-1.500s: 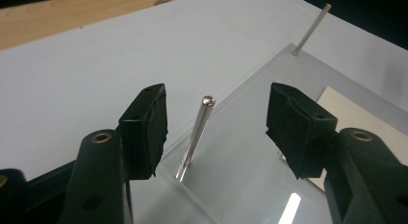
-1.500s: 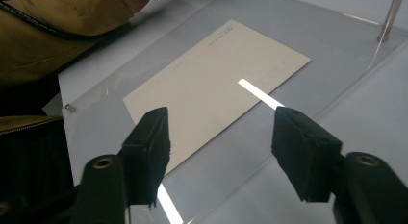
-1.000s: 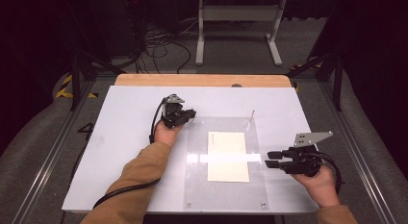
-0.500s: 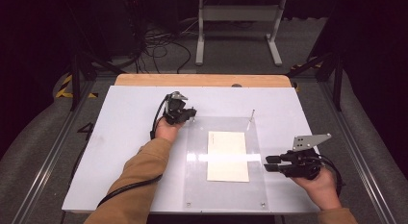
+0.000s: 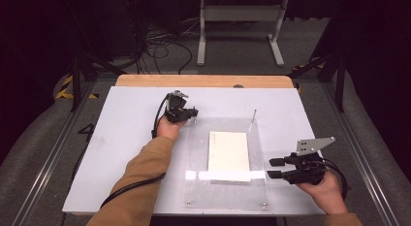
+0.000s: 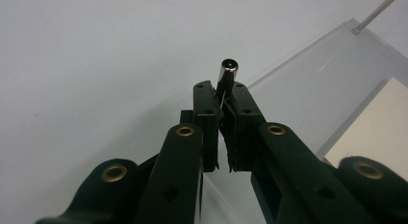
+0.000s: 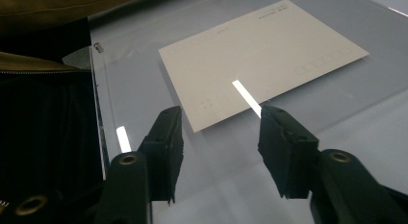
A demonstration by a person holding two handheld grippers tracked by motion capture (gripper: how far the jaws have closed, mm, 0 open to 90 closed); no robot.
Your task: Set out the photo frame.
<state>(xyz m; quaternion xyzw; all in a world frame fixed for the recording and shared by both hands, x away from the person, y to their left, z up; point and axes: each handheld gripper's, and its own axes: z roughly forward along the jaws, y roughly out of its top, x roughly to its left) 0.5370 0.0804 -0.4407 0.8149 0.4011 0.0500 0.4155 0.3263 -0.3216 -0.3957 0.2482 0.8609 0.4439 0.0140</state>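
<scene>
A clear acrylic plate (image 5: 194, 158) lies on the white board, and a cream card (image 5: 229, 149) sits within its outline; whether the card is on or under the plate I cannot tell. At the plate's far left corner my left gripper (image 5: 193, 114) is shut on a short metal pin (image 6: 226, 74), whose dark tip sticks out past the jaws. A thin metal pin (image 5: 254, 114) stands upright at the far right corner. My right gripper (image 5: 271, 168) is open at the plate's right edge, its jaws pointing at the card (image 7: 260, 56) with nothing between them.
The white board (image 5: 121, 138) rests on a wooden table top (image 5: 203, 81). A small screw (image 7: 98, 47) sits in the plate's front left corner. A brown sleeve (image 5: 145, 172) crosses the board's front left. Cables and a metal stand are on the floor beyond the table.
My right gripper has drifted a little toward the front edge and slightly left, still open. The left gripper has stayed at the plate's far left corner.
</scene>
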